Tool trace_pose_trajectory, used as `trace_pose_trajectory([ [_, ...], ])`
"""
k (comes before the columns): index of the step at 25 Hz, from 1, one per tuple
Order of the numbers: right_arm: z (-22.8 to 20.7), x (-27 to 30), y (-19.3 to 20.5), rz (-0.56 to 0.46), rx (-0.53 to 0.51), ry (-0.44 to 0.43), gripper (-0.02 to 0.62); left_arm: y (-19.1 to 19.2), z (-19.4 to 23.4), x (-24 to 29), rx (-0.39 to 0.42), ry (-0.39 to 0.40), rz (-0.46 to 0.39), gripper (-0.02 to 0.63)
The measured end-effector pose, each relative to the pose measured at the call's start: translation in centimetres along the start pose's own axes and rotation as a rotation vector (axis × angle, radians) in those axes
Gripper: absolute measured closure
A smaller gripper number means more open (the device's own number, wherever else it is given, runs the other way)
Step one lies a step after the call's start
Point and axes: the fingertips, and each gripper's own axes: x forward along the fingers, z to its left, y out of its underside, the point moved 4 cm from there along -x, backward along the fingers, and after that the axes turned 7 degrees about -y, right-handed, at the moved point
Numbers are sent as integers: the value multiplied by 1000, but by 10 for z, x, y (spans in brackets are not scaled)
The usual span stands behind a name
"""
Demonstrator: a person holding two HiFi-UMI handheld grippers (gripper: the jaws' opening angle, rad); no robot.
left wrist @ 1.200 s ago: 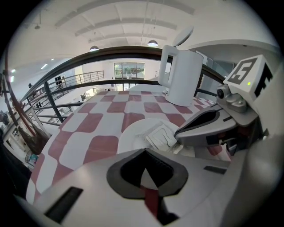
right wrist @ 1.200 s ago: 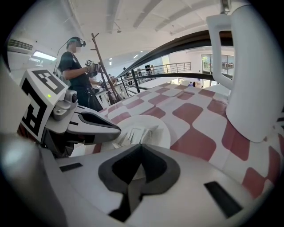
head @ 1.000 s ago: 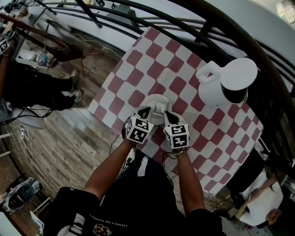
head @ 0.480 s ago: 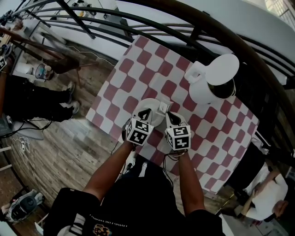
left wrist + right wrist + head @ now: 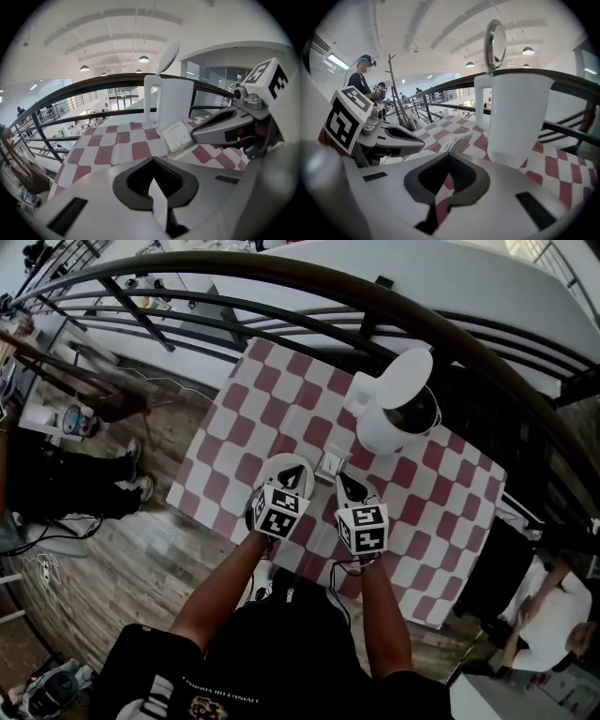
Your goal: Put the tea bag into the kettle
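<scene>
Kettle: a white kettle (image 5: 384,423) stands upright on the red-and-white checked tabletop (image 5: 281,399), close to the edge by the dark curved railing (image 5: 281,282). Its lid (image 5: 405,379) is swung up, leaving the mouth open.
Tea bag: a small flat white tea bag (image 5: 330,465) is outside the kettle, on the holder's side of it, near the base but clear of the wall.
Right tongs: the right tongs (image 5: 345,484) point towards the kettle and are closed, their tips pinching the near edge of the tea bag. In the left gripper view the tea bag (image 5: 177,137) sits tilted at the tip of the right tongs (image 5: 199,135), with the kettle (image 5: 173,105) directly behind it. In the right gripper view it (image 5: 457,142) shows edge-on just past the meeting tips (image 5: 449,152), left of the kettle's wall (image 5: 518,122).
Left tongs: the left tongs (image 5: 294,471) are closed on nothing — the tips meet (image 5: 153,158) and only checked cloth shows through the slot behind them. They lie beside the tea bag, farther from the kettle than the bag is.
Surroundings: past the tabletop edge farthest from the kettle lies a wooden floor (image 5: 122,559), where a person in dark clothes (image 5: 56,442) is partly in view.
</scene>
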Motion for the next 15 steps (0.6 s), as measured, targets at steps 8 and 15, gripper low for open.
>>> trace_pose_trajectory([
  [8, -12, -38, -18, -52, 3, 60, 581, -43, -16, -11, 43, 25, -67, 607],
  [15, -23, -69, -43, -121, -14, 108, 581, -83, -29, -24, 85, 37, -138, 607],
])
